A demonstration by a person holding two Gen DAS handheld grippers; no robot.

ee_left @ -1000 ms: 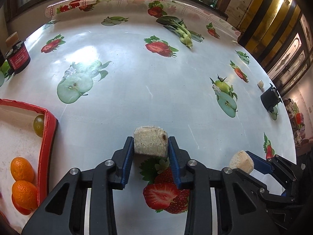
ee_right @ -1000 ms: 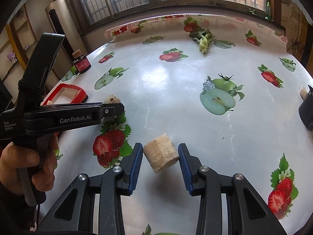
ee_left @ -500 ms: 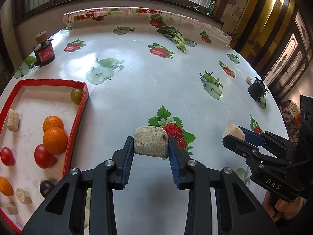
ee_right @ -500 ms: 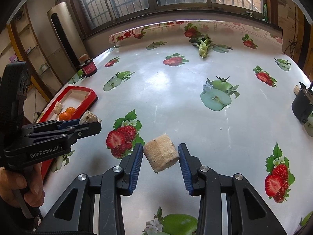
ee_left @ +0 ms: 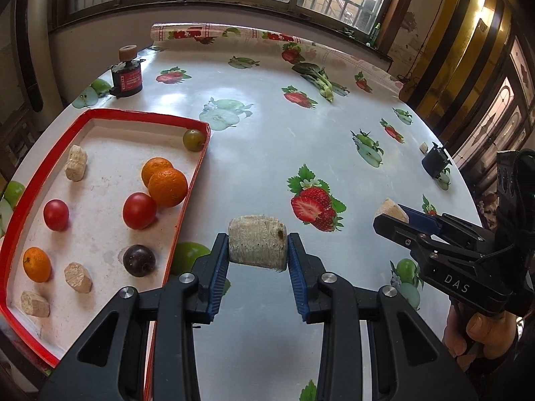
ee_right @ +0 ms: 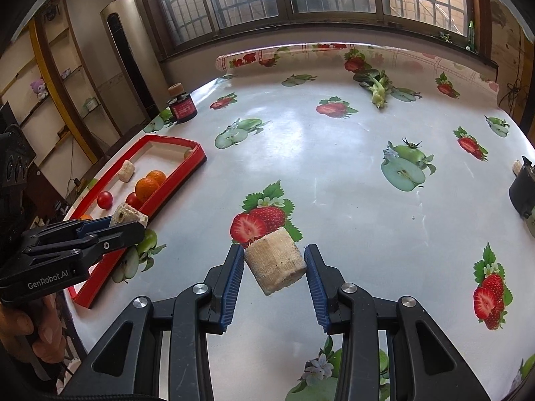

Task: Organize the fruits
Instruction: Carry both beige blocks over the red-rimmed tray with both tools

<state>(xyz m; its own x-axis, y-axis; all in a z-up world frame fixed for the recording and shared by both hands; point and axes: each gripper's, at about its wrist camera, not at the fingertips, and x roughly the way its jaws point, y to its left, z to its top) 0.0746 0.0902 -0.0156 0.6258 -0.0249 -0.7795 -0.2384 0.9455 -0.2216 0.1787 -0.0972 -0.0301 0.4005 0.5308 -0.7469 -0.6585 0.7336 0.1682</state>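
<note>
My left gripper (ee_left: pixel 257 252) is shut on a beige corn-cob chunk (ee_left: pixel 257 242), held above the table just right of the red tray (ee_left: pixel 192 180). The tray holds oranges (ee_left: pixel 167 186), red tomatoes (ee_left: pixel 138 210), a dark plum (ee_left: pixel 139 260), a green grape-like fruit (ee_left: pixel 194 139) and several beige chunks (ee_left: pixel 76 163). My right gripper (ee_right: pixel 275 264) is shut on a second beige chunk (ee_right: pixel 276 264), held above the table near a printed strawberry. The right gripper (ee_left: pixel 394 215) shows in the left wrist view, and the left gripper (ee_right: pixel 128 224) in the right wrist view.
A red-labelled dark jar (ee_left: pixel 126 78) stands at the table's far left edge. A leafy green vegetable (ee_left: pixel 319 78) lies far back. A small black pot (ee_left: pixel 434 162) and a beige piece (ee_left: pixel 424 147) sit at the right edge. The tablecloth (ee_right: pixel 317 153) has printed fruit.
Both grippers have lifted and pulled back with their chunks. The left one has moved left, so the whole red tray now shows beside it.
</note>
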